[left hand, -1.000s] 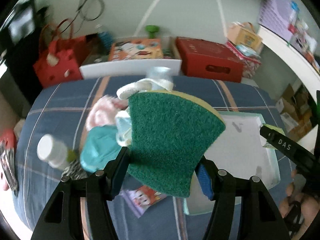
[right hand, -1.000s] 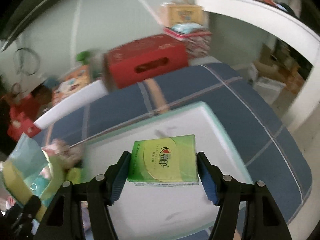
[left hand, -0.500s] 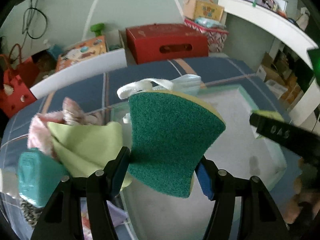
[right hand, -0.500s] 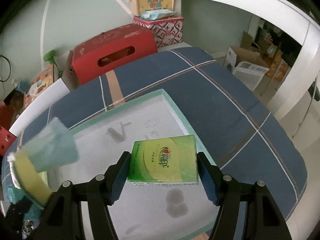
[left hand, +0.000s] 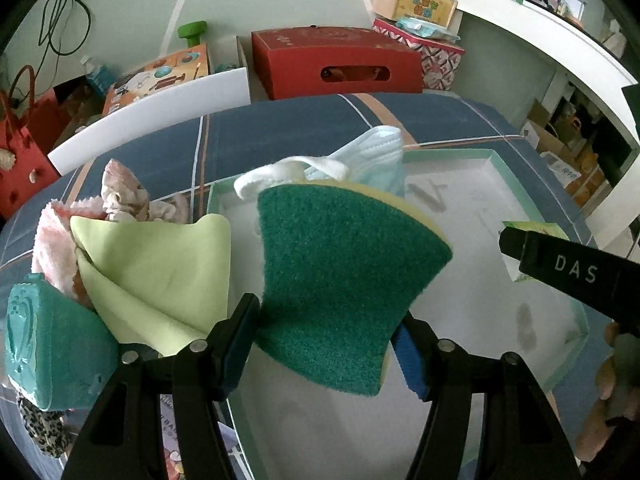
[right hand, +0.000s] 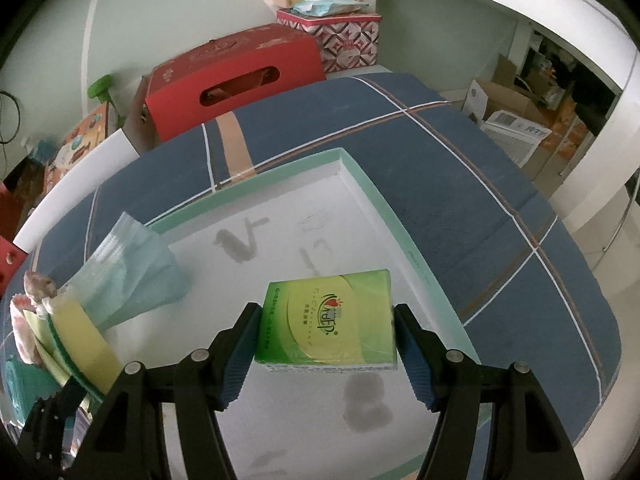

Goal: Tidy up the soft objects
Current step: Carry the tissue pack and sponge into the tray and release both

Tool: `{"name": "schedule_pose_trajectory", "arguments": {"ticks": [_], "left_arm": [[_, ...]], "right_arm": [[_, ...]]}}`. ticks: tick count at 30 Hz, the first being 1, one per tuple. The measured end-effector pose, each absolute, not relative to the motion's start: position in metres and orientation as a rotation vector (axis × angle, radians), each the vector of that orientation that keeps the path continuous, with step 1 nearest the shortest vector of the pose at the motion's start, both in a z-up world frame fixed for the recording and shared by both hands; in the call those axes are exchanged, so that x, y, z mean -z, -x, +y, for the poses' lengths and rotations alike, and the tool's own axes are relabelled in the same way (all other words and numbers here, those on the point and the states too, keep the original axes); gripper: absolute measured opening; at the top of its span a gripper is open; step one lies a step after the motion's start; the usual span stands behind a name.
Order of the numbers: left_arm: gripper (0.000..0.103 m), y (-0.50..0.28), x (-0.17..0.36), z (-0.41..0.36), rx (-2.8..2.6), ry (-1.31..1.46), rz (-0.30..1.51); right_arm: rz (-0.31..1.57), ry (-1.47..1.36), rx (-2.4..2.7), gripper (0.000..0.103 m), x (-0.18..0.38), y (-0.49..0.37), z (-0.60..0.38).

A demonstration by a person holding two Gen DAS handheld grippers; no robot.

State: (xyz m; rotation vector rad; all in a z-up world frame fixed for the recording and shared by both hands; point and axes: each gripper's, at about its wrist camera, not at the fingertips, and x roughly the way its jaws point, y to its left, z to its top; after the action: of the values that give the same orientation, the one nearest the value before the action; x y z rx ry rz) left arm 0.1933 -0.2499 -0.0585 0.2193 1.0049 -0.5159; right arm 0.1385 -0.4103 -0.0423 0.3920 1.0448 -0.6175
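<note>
step in hand, i'd say: both loads carried over the white tray (right hand: 362, 184) w/ mint-green rim, on the blue plaid tablecloth (right hand: 460, 184); nothing set in it yet. left gripper (left hand: 326, 344) clamps a green-faced yellow sponge (left hand: 344, 280), w/ a light-blue face mask (left hand: 376, 156) hanging behind it, above the tray's left side. right gripper (right hand: 326, 350) squeezes a green tissue pack (right hand: 328, 320) above the tray's right half. next move prob: lower each to the tray floor, well apart, then open jaws.
</note>
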Motion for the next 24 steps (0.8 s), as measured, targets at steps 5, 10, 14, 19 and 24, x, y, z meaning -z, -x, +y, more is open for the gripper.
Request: {"name": "schedule_pose_trajectory", "arguments": {"ticks": [5,10,14,19,24], "left_arm": [[0.066,-0.193,0.05,-0.243,0.538,-0.174,0.997],[0.066,-0.197,0.052,-0.237,0.559,-0.125,1.027],[0.066,-0.194,0.051,-0.236,0.599,-0.094,1.034],[0.066,-0.186,0.054,-0.245,0.637,-0.113,1.028],[0.075,-0.184,0.058,-0.249,0.617,-0.163,1.033]], "right_arm": [[1.042,-0.391,0.619,0.069,0.039,-0.138,-0.41],[1.047,-0.394,0.618,0.069,0.038,-0.137,-0.411],[1.037,-0.403,0.618,0.069,0.035,-0.133,-0.413],[1.022,-0.413,0.624,0.069,0.031,-0.127,-0.416],[1.035,-0.428,0.619,0.069,0.034,-0.125,-0.421]]}}
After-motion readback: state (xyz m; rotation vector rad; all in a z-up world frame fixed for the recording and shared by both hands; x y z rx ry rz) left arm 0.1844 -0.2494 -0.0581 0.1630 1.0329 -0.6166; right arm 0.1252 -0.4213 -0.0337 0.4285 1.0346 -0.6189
